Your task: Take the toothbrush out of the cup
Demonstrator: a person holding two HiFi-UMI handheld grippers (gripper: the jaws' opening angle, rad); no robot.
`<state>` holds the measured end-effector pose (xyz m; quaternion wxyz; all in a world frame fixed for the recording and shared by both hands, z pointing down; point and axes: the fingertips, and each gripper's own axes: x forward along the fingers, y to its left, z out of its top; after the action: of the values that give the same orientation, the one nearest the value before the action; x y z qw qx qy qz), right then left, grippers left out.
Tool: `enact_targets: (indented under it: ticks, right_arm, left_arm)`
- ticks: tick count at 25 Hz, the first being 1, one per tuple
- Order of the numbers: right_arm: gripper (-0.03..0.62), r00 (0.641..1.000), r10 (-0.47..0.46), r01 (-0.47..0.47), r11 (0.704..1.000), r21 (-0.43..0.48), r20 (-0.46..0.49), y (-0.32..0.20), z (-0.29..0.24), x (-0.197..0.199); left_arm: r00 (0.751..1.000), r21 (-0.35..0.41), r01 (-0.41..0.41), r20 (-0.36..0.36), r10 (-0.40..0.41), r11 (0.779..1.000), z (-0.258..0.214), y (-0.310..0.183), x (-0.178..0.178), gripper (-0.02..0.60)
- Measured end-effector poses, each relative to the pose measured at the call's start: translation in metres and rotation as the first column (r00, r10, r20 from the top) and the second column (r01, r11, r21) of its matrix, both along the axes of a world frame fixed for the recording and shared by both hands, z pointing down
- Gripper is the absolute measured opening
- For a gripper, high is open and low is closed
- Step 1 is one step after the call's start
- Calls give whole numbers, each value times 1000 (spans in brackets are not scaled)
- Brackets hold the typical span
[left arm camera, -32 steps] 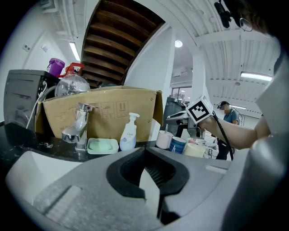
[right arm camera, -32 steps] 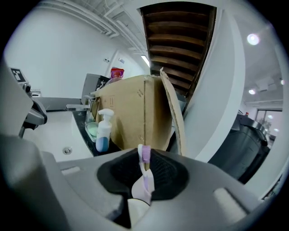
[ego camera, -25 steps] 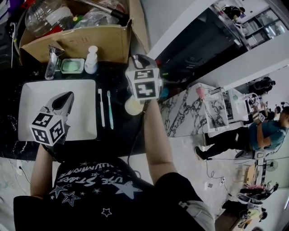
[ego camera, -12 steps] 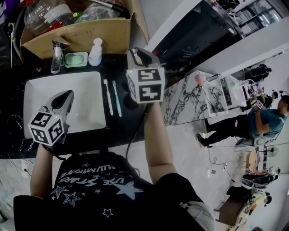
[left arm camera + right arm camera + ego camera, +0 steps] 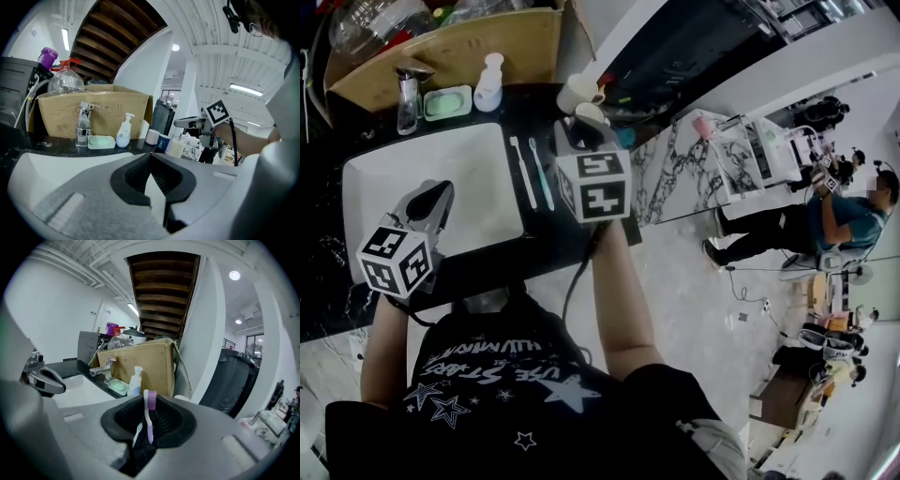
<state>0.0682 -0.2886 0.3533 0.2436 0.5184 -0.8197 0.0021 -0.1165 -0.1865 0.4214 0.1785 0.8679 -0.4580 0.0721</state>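
Black surface (image 5: 546, 239), white sink (image 5: 441, 169) alongside, and the right tongs (image 5: 150, 404) clamp a purple toothbrush (image 5: 150, 416) upright between the pads, clear of the cream cup (image 5: 591, 113) just ahead. Left tongs (image 5: 150, 159) hover over the sink, closed on nothing. Extraction looks done. Next call: lay it flat beside the two spare brushes (image 5: 523, 172), gently.

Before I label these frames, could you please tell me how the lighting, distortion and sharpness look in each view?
Head view: the black counter is very dark and loses detail, the white sink is bright, and straight edges bow. Left gripper view: the corners are black and rounded, and the ceiling light is washed out white. Right gripper view: the same round black border, with the toothbrush between the jaws sharp.
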Motion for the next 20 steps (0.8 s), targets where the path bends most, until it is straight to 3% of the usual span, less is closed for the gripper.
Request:
enact_targets:
  ticks: [7, 13, 20]
  right_arm:
    - [77, 998, 65, -66, 993, -98, -19, 30, 27, 18]
    - [77, 997, 72, -72, 989, -132, -4, 27, 33, 18]
    - [80, 992, 73, -53, 982, -180, 104, -7, 45, 4]
  left_arm:
    - [998, -19, -63, -2, 63, 998, 6, 12, 12, 10]
    - [998, -21, -69, -5, 69, 997, 6, 14, 19, 11]
    - [1000, -13, -20, -1, 20, 1000, 4, 5, 15, 10]
